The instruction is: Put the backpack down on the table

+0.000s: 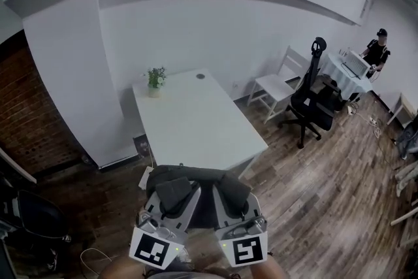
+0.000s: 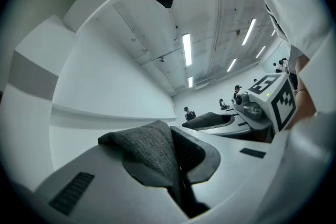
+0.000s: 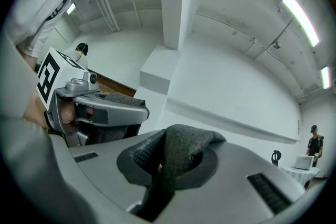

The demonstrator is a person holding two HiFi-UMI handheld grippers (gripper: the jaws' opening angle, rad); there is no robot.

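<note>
In the head view, a dark grey backpack point(image 1: 196, 178) hangs between my two grippers, just short of the near edge of the white table point(image 1: 196, 124) and above the wooden floor. My left gripper point(image 1: 174, 196) is shut on a fold of its grey fabric point(image 2: 152, 150), which is pinched between the jaws in the left gripper view. My right gripper point(image 1: 230, 198) is shut on another bunched fold point(image 3: 181, 152). Both grippers point roughly level, side by side. The lower part of the backpack is hidden behind the grippers.
A small potted plant point(image 1: 155, 79) stands at the table's far left corner, near a round cable hole point(image 1: 200, 76). To the right are a white chair point(image 1: 277, 85) and a black office chair point(image 1: 312, 101). A person point(image 1: 377, 49) stands at a far table. A brick wall point(image 1: 32, 114) lies to the left.
</note>
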